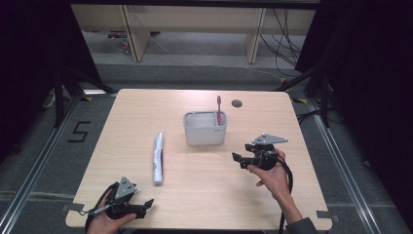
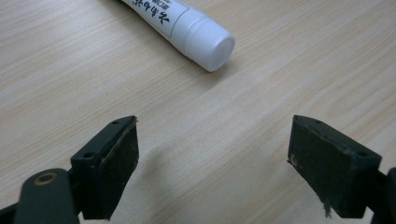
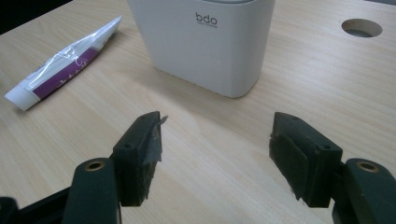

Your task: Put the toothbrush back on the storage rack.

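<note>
One toothpaste tube (image 1: 158, 158) lies flat on the table (image 1: 209, 204), left of one white holder (image 1: 205, 128) in which a single pink toothbrush (image 1: 218, 109) stands upright. The left gripper (image 1: 147, 204) rests at the table's near left edge, jaws released and empty; in the left gripper view the tube's white cap (image 2: 211, 45) lies just ahead of the gap, apart from both pads. The right gripper (image 1: 237, 160) hangs near the holder's right front, jaws spread with nothing between them; in the right gripper view the holder (image 3: 205, 46) stands ahead of them, untouched, the tube (image 3: 63, 65) well off to the left.
</note>
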Demonstrator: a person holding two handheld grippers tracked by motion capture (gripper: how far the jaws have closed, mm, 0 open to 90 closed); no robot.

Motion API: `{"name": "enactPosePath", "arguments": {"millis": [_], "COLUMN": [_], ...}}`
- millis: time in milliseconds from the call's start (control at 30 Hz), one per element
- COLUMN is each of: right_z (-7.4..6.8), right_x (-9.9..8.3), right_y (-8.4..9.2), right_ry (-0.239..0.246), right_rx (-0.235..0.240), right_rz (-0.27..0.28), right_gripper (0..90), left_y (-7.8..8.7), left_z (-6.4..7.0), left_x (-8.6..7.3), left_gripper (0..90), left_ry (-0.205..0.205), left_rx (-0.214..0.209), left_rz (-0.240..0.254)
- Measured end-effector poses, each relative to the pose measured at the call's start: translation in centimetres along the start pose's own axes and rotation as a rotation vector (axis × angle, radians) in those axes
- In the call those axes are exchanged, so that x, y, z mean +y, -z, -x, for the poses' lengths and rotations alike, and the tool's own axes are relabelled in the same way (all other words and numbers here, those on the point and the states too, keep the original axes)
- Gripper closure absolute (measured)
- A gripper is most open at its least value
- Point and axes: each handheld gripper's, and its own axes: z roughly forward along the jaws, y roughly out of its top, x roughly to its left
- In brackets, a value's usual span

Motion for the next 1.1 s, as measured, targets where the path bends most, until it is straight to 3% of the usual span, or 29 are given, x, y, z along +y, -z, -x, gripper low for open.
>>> {"name": "enactPosePath", "arguments": {"millis": [33,67,100,133,200,267,300,333,500,533,567,600,733,767,933,1000,1033,1100], "right_z": [0.0,-0.3,-0.3,-0.1,-0.6,-0.4,-0.7,-0.6,-0.8,-0.6,-0.8,-0.9,-0.8,-0.9,-0.9,-0.5,-0.7,-0.6], "right_x": [0.0,-0.2,-0.2,-0.2,-0.6,-0.8,-0.9,-1.0,-1.6,-1.6,-1.8,-1.9,-2.5,-2.7,-3.2,-3.5,-3.7,-4.0], "right_y": [0.1,0.0,0.0,0.1,0.1,0.1,0.2,0.2,0.3,0.3,0.5,0.5,0.7,0.7,1.1,1.3,1.6,1.7], "right_ry": [0.007,-0.024,-0.024,0.015,-0.008,0.027,-0.013,0.012,-0.018,0.019,-0.008,-0.019,-0.013,-0.044,-0.049,-0.013,-0.053,-0.045], "right_rx": [-0.008,0.008,0.008,-0.005,0.006,0.014,0.006,0.007,0.024,0.025,0.008,0.022,0.005,0.017,0.012,0.016,0.017,0.021], "right_rz": [0.001,0.003,0.003,0.002,-0.013,-0.011,-0.022,-0.020,-0.022,-0.019,-0.033,-0.031,-0.028,-0.028,-0.041,-0.033,-0.044,-0.028], "right_gripper": [35.1,35.1,35.1,35.1,35.1,34.9,34.9,34.7,32.9,32.3,31.5,30.4,28.9,28.5,28.1,28.0,27.9,27.9], "left_y": [0.0,0.1,0.1,0.2,0.2,0.2,0.2,0.2,0.2,0.2,0.2,0.3,0.2,0.3,0.1,0.0,0.0,0.1], "left_z": [0.0,0.0,0.0,-0.1,-0.1,-0.1,-0.1,-0.1,-0.1,-0.1,-0.1,-0.2,-0.1,-0.1,0.0,0.1,0.0,0.0], "left_x": [0.0,-0.1,-0.1,-0.1,-0.1,-0.1,-0.1,-0.1,-0.1,-0.1,-0.1,0.0,-0.1,0.0,0.0,0.0,0.0,0.0], "left_gripper": [15.9,15.9,15.9,15.9,15.9,15.9,15.9,15.9,15.9,15.9,15.9,15.9,15.8,15.9,15.8,15.8,15.8,15.8], "left_ry": [0.001,0.009,0.009,-0.008,-0.007,-0.007,-0.008,-0.008,-0.010,-0.010,-0.007,-0.010,-0.006,-0.006,0.011,0.015,0.008,0.011], "left_rx": [-0.001,0.002,0.002,0.005,0.005,0.005,0.004,0.004,0.004,0.004,0.002,0.006,-0.001,0.003,0.003,0.003,0.004,0.006], "left_rz": [0.002,0.006,0.006,0.001,-0.001,-0.002,-0.001,0.000,0.001,0.001,0.004,-0.010,0.006,-0.002,0.016,0.010,0.001,-0.001]}}
